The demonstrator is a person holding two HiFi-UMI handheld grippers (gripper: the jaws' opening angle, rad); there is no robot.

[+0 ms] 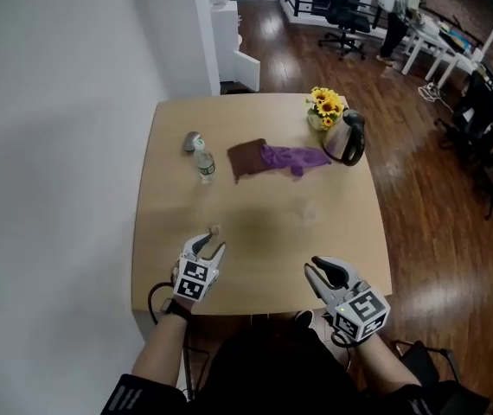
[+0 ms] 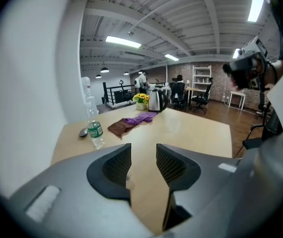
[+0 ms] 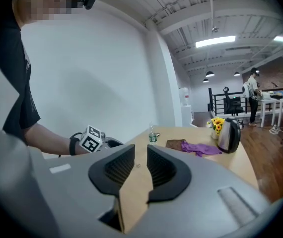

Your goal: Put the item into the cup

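A small pale item [image 1: 214, 229] lies on the wooden table [image 1: 169, 188], just ahead of my left gripper [image 1: 208, 249]. That gripper is open, and in the left gripper view the item [image 2: 128, 179] shows low in the gap beside the left jaw, not gripped. A faint clear shape, possibly a cup [image 1: 305, 209], stands mid-table to the right. My right gripper [image 1: 318, 271] hovers at the table's near edge, open and empty. In the right gripper view the item [image 3: 137, 164] is a speck between its jaws, and the left gripper [image 3: 93, 140] is further left.
At the back of the table are a water bottle [image 1: 203, 162], a grey cap-like object [image 1: 192, 141], a brown cloth [image 1: 246, 157], a purple cloth [image 1: 294, 157], a kettle [image 1: 347, 138] and yellow flowers [image 1: 325, 105]. A white wall runs along the left. Office chairs and people are far right.
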